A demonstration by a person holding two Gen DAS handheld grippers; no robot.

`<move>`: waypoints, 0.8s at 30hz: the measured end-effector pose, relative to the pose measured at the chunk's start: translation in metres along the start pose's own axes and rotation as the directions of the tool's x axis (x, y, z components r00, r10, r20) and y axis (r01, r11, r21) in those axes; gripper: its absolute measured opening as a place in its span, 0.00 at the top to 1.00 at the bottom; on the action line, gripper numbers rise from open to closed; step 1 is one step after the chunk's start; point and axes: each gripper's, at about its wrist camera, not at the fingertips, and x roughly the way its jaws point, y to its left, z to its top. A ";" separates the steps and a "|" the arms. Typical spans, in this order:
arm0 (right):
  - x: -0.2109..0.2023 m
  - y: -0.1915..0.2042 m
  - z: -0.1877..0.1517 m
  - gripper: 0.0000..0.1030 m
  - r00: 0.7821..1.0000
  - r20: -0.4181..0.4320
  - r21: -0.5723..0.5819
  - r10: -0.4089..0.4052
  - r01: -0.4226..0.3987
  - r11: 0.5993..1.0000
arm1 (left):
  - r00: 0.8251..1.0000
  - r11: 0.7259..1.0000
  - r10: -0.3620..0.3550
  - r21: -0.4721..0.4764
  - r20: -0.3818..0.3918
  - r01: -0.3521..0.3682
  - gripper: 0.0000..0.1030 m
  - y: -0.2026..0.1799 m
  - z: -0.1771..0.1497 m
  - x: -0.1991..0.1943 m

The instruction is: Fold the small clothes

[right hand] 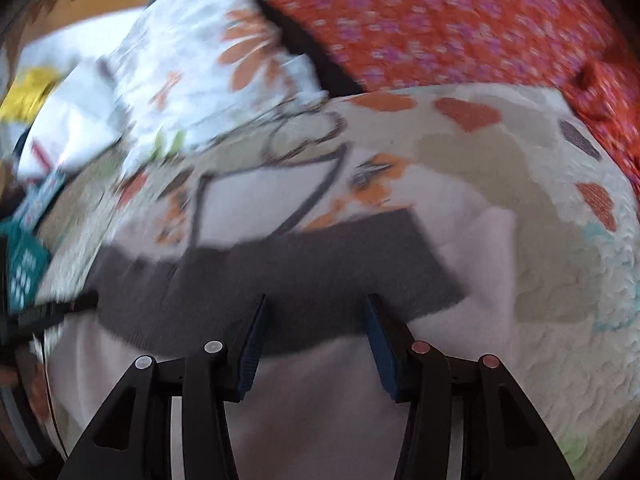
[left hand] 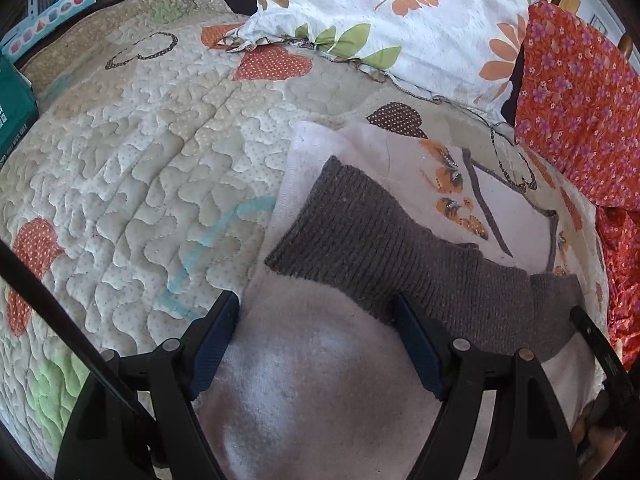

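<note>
Sweater half-folded – grey sleeve (left hand: 372, 236) laid across the white body (left hand: 320, 360).
Both tongs, left gripper (left hand: 316, 336) and right gripper (right hand: 314, 334), gape empty above it; more folds likely remain.

blur: right wrist view smeared | hidden: white garment (left hand: 320, 380) partly under grey sleeve (left hand: 360, 240) — lower edge cut off, perhaps folded

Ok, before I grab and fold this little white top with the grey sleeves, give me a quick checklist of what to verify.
1. Left gripper open over the white top: ok.
2. Right gripper open above the grey knit sleeve: ok.
3. Sleeve already folded across the top: ok.
4. Top lying flat on the quilt: cannot tell, its near part bulges.
5. Floral pillow and orange flowered cloth apart from the top: ok.
6. Right wrist view sharp enough to aim by: not ok, blurred.
</note>
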 end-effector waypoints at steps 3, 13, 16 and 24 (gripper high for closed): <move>-0.001 -0.031 0.005 0.47 0.982 -0.026 0.075 -0.187 0.189 0.979 | 1.000 0.999 -0.020 -0.039 -0.008 0.019 0.24 0.011 0.003 -0.004; -0.043 -0.083 -0.010 0.40 0.995 -0.080 0.336 0.065 -0.035 0.941 | 0.998 0.997 -0.063 -0.042 -0.012 0.062 0.24 0.054 -0.005 -0.025; -0.049 -0.076 -0.025 0.40 0.988 -0.111 0.357 0.105 -0.058 0.932 | 0.996 0.997 -0.069 0.015 -0.062 0.070 0.24 0.057 -0.020 -0.020; -0.062 -0.053 -0.058 0.46 0.983 -0.174 0.204 0.061 -0.025 0.979 | 0.997 0.990 0.058 0.132 -0.044 -0.051 0.49 0.049 -0.025 -0.024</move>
